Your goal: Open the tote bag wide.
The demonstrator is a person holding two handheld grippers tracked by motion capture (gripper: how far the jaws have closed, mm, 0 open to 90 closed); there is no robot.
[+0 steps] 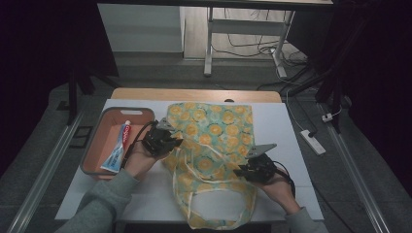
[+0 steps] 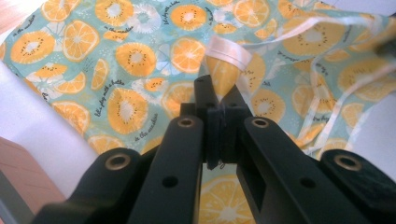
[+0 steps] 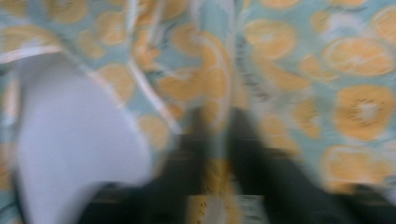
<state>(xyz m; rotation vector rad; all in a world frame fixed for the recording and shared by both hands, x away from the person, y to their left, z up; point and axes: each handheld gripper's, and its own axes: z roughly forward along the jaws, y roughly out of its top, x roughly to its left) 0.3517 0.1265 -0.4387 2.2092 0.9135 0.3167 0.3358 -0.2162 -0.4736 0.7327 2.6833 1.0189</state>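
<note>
A cloth bag [image 1: 214, 126] printed with orange slices on pale green lies flat on the white table [image 1: 291, 145], its white ribbon handles [image 1: 194, 167] looped near the front. My left gripper [image 1: 174, 142] is at the bag's left edge. In the left gripper view this gripper [image 2: 219, 100] is shut on a fold of the bag [image 2: 130, 56], and the ribbon-trimmed rim [image 2: 229, 53] is pinched up above the jaws. My right gripper [image 1: 239, 171] rests on the bag's right side. The right gripper view is blurred; its jaws stand close together over the fabric [image 3: 299, 60].
An orange-pink bin [image 1: 99, 141] stands left of the bag with a toothpaste tube [image 1: 119, 148] inside. A wooden strip [image 1: 194, 94] borders the table's far edge. On the floor to the right lies a power strip [image 1: 312, 141] with cables.
</note>
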